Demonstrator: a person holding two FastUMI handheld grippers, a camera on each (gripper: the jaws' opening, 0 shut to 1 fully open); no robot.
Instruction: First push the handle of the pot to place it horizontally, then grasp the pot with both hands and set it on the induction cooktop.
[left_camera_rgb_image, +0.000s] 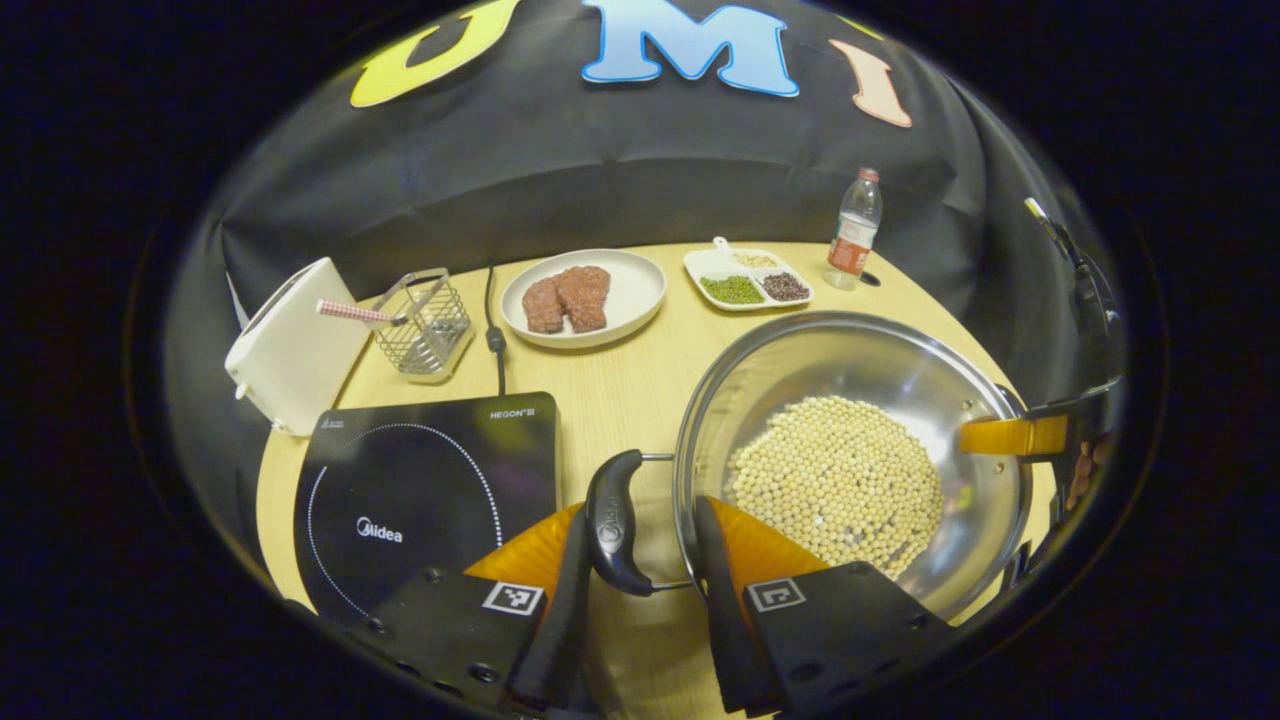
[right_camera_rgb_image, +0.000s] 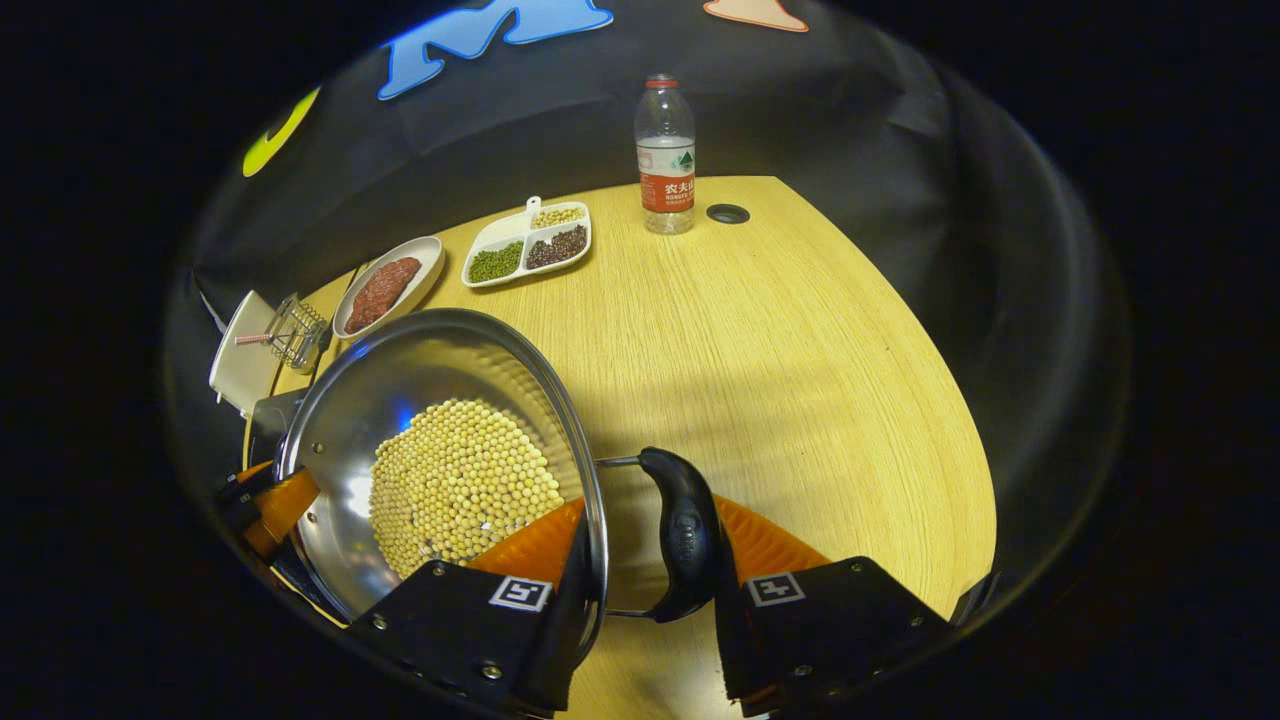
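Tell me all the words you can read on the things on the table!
"Midea": on the induction cooktop, inside its ring.
"HEGON": on the same cooktop's far corner; the small mark after it is unreadable.
bottle: its label print is too small to read surely.
pot handle: a moulded mark, too blurred to read.

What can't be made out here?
- Left gripper view: whether the left gripper pinches the pot handle; contact unclear.
- Right gripper view: right gripper, same doubt at the other handle.
- Right gripper view: cooktop mostly hidden behind the pot.
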